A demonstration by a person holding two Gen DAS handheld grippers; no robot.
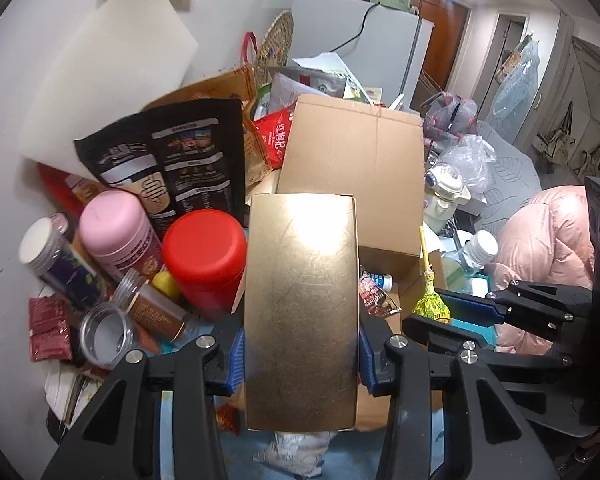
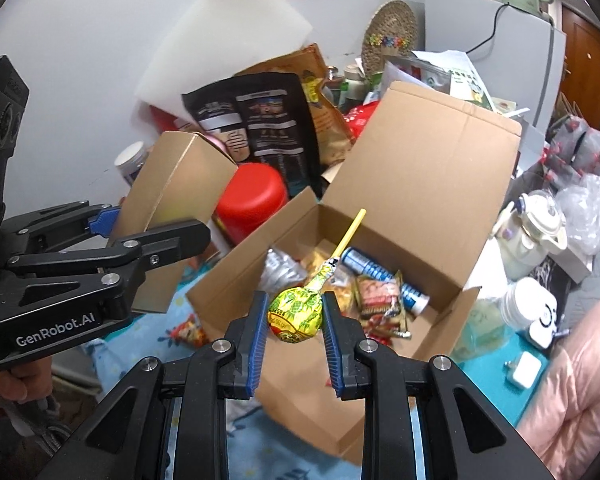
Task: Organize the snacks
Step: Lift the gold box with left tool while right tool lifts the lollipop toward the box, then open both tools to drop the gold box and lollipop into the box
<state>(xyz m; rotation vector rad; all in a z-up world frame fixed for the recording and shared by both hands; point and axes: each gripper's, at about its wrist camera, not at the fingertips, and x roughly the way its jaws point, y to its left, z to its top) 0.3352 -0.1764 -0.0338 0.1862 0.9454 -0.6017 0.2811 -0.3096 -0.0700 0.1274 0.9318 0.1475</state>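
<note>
Overhead, the open cardboard box (image 2: 384,216) has its far flap upright and free room above its near rim, with one red jar (image 2: 250,200) and one black pouch (image 2: 260,120) crowding its left wall. One left gripper (image 1: 300,354) clamps one gold box (image 1: 302,304) by its long sides, left of the carton, while one right gripper (image 2: 296,320) pinches one yellow-green lollipop (image 2: 296,312), stick pointing far, above the near rim.

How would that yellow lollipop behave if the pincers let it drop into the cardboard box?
The lollipop has a round wrapped head, so it would probably roll a little before its long stick stops it. It looks small and hard, likely light yet dense. The right gripper pinches its curved, glossy wrapper, so it might slip or swivel.
</note>
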